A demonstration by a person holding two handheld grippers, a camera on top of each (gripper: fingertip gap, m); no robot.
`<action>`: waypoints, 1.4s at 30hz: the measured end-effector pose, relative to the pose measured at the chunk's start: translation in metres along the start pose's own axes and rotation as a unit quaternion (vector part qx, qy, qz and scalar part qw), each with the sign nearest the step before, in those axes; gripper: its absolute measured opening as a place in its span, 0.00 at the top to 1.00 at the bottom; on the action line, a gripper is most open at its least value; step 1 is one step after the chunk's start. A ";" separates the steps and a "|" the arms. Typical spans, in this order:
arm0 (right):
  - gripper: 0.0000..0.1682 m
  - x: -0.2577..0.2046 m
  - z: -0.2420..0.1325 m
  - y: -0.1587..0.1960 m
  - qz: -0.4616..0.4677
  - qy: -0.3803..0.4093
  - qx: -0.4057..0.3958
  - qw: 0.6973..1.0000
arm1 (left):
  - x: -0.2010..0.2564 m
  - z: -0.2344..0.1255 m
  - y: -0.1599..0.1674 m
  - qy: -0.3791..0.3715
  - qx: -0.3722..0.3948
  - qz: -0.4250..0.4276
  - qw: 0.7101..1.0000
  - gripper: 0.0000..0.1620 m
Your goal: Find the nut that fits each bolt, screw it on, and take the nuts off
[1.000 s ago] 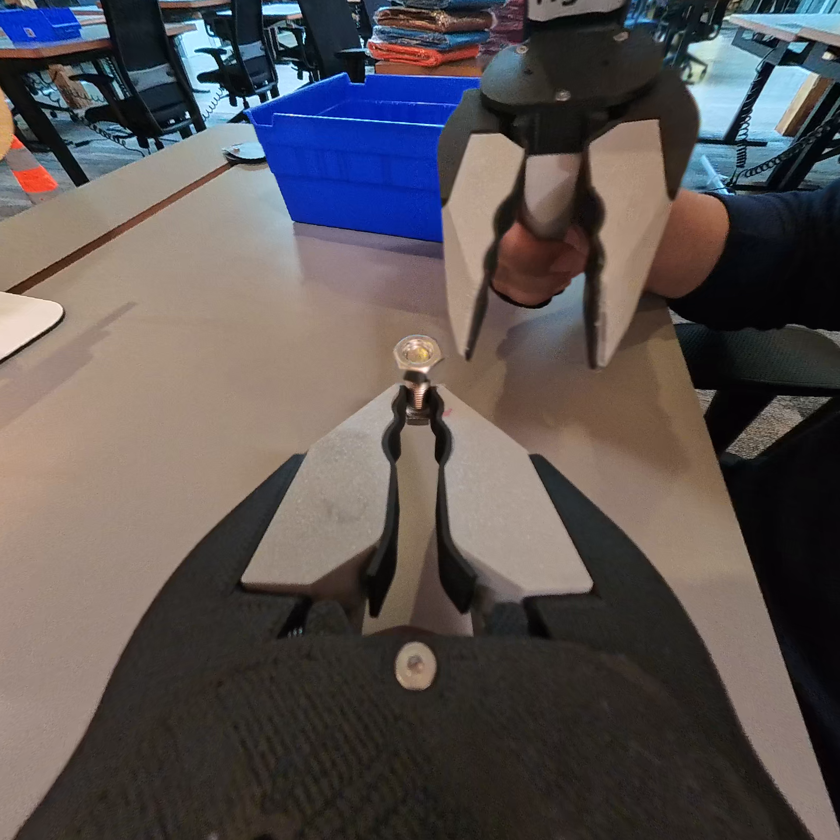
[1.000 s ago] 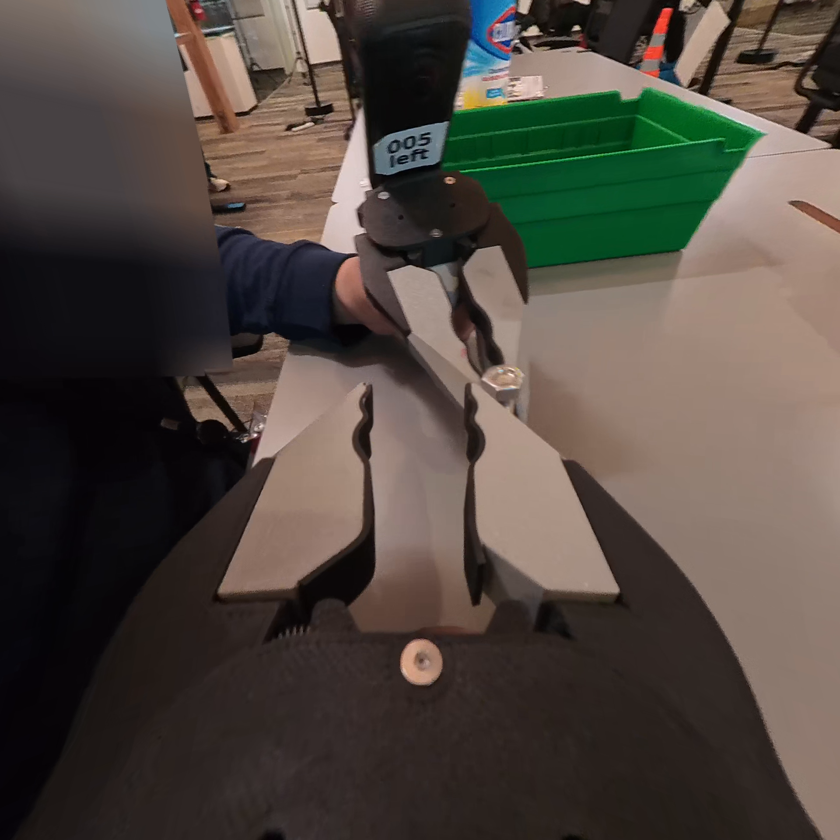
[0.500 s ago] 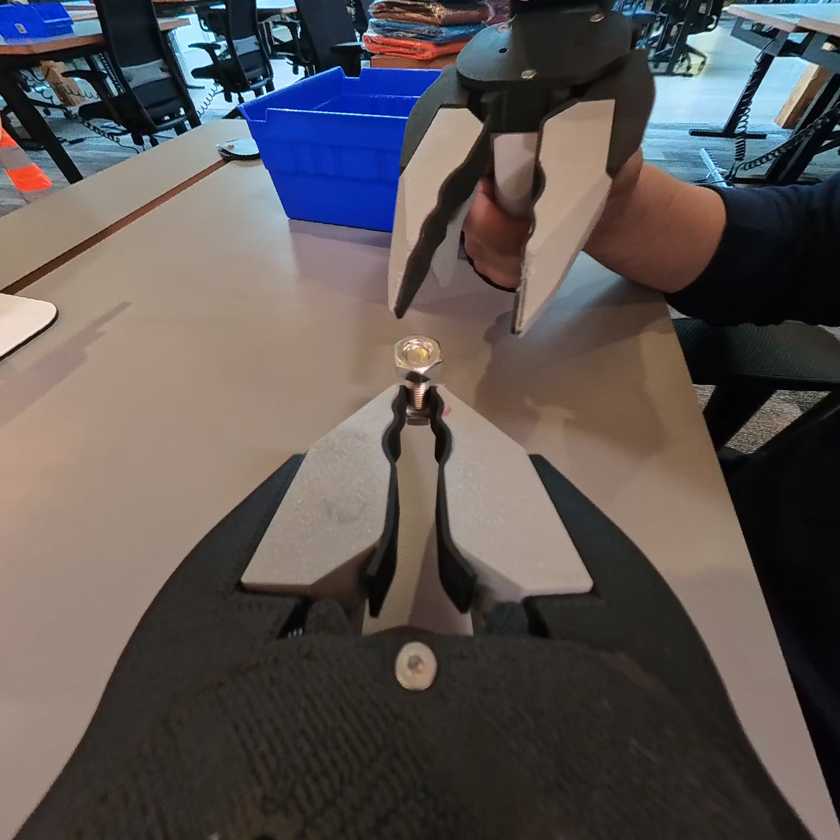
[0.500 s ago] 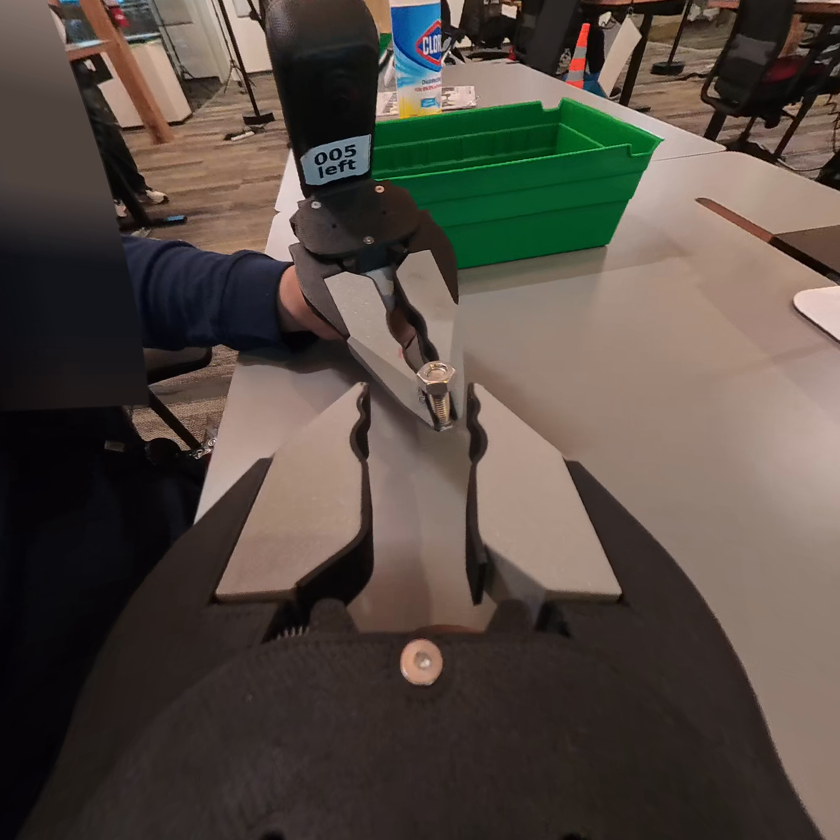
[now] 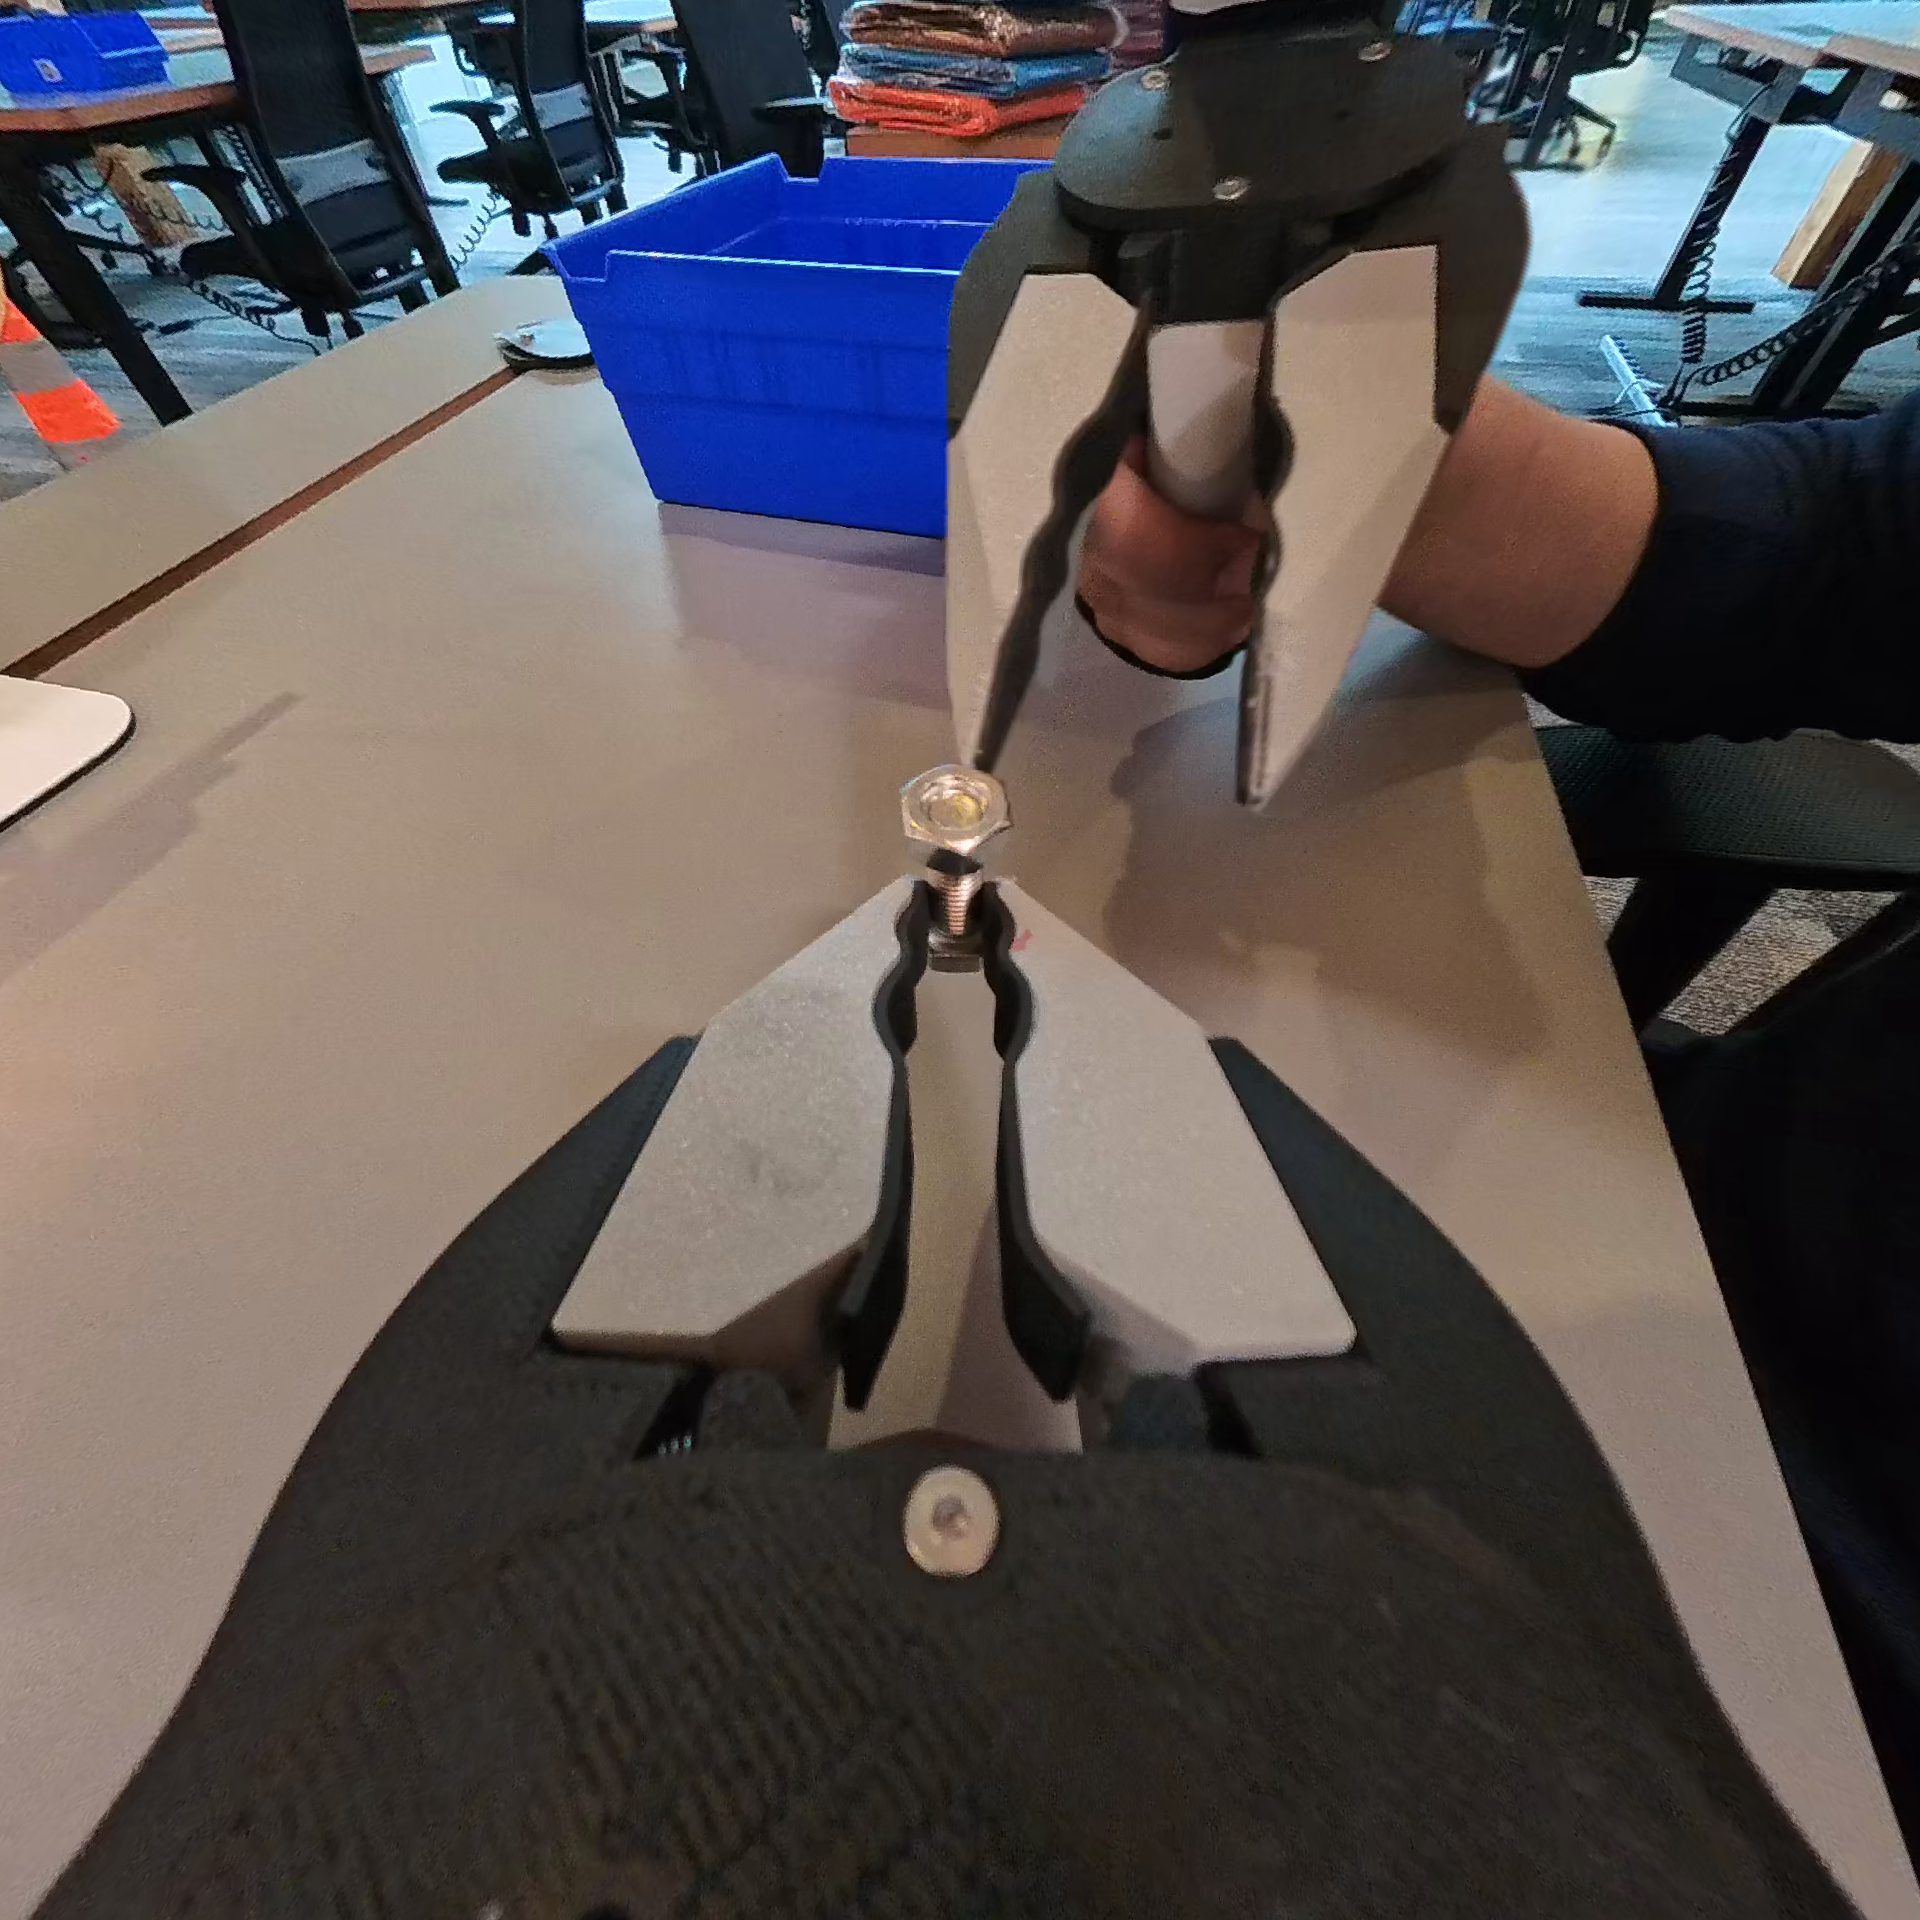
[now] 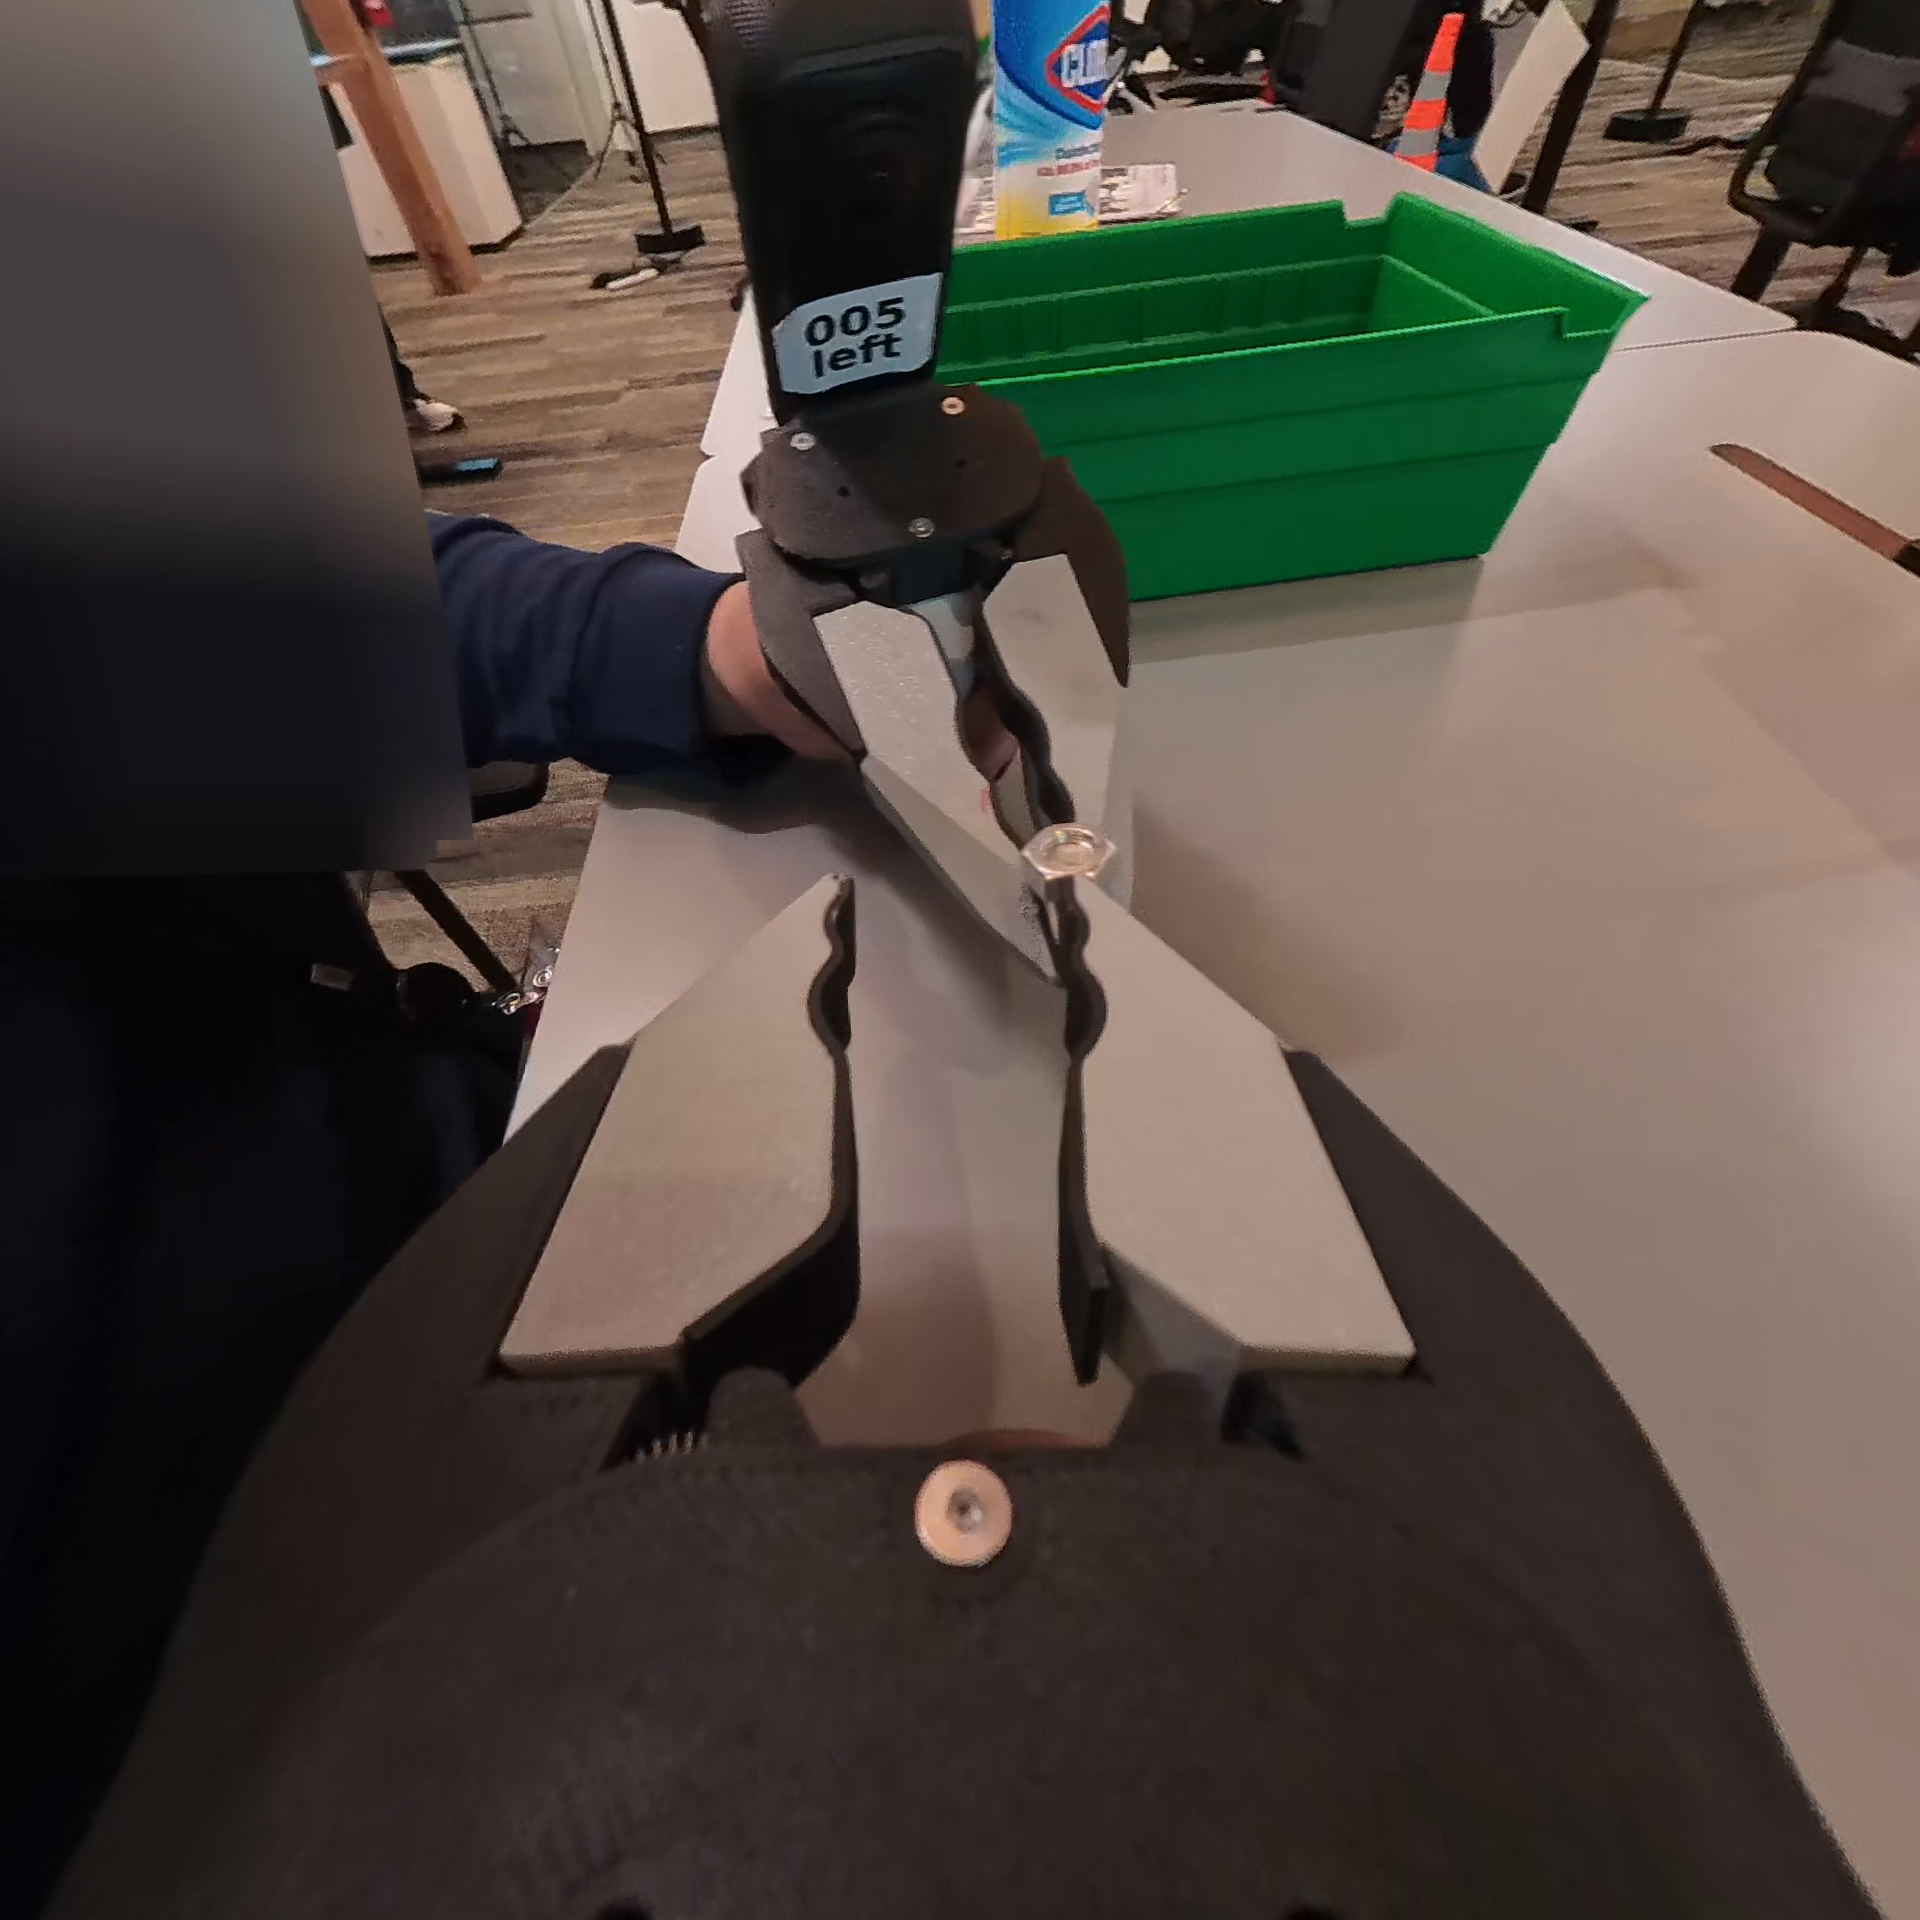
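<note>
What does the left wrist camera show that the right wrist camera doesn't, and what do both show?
Only the left wrist view shows the blue plastic bin and the open right gripper from the front.

Only the right wrist view shows the green plastic bin and a spray bottle.

Both show the silver hex-head bolt, clamped upright in the left gripper, and the grey table.

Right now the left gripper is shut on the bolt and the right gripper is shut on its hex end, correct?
Not quite. The left gripper is shut on the bolt, but the right gripper is open, one fingertip just beside the hex end. The left wrist view shows it.
</note>
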State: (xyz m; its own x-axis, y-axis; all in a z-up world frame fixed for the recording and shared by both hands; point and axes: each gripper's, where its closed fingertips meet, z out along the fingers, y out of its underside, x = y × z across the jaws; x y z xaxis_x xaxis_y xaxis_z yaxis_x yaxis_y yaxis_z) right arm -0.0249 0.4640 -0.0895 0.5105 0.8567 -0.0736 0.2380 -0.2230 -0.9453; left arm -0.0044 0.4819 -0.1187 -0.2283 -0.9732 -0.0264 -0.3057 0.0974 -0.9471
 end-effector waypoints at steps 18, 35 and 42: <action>0.78 -0.009 0.002 -0.002 -0.006 -0.014 0.004 1.000 | -0.003 0.001 0.003 -0.007 -0.009 -0.005 1.000 0.95; 0.81 -0.006 0.004 0.005 0.000 -0.012 -0.014 1.000 | -0.004 0.002 0.006 -0.009 -0.017 -0.010 1.000 0.96; 0.79 0.013 -0.003 0.003 0.016 0.032 -0.002 0.999 | -0.003 0.002 0.006 -0.008 -0.017 -0.011 1.000 0.96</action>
State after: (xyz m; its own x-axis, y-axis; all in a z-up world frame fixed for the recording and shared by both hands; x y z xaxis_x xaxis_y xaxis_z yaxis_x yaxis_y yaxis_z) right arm -0.0153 0.4733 -0.0922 0.5702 0.8173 -0.0831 0.2237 -0.2519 -0.9415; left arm -0.0033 0.4853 -0.1250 -0.2070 -0.9783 -0.0112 -0.3410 0.0829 -0.9364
